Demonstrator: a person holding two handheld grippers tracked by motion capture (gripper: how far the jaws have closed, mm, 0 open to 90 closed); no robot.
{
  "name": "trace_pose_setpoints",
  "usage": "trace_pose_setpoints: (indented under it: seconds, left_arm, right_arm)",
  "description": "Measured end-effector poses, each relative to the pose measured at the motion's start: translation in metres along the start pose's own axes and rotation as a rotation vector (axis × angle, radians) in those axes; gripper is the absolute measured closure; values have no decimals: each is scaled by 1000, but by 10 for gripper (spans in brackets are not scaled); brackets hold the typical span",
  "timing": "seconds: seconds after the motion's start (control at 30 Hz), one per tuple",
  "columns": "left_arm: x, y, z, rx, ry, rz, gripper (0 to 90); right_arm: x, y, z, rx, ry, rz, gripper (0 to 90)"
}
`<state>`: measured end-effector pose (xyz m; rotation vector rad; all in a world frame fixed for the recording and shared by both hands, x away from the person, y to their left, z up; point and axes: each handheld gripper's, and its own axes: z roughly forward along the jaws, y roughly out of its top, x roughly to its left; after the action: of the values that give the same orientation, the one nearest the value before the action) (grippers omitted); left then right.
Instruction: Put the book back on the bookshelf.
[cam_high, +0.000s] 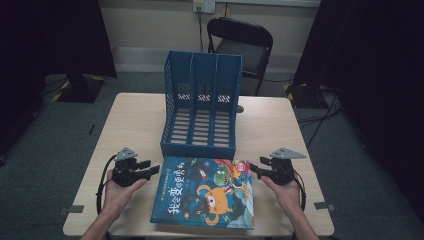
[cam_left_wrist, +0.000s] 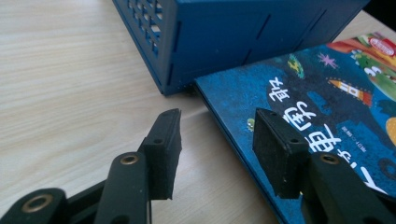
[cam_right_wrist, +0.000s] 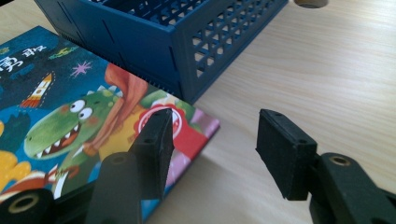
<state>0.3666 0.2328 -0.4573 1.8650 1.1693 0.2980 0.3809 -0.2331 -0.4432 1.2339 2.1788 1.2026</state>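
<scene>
Blue book (cam_high: 205, 192) lies flat on table (cam_high: 135, 120) by file rack (cam_high: 202, 105). Left gripper (cam_high: 152, 167) & right gripper (cam_high: 254, 168) both wide, empty. Next, I think: pinch book edges.

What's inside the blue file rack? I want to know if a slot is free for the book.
The rack has three slots, and all show only bare slatted floor and perforated back wall. The front lip hides the nearest bit of each slot. The book lies flat before it.
</scene>
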Motion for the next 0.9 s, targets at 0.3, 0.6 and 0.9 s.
trace_pose_setpoints:
  seconds: [0.3, 0.6, 0.9]
  left_arm:
    - [-8, 0, 12, 55, -47, 35, 542]
    - [-13, -3, 18, 76, -104, 36, 597]
    - [-13, -4, 16, 86, -108, 42, 597]
  right_arm:
    - [7, 4, 26, 2, 62, -17, 440]
    - [8, 1, 35, 19, 81, -31, 422]
    - [12, 0, 32, 28, 78, -52, 405]
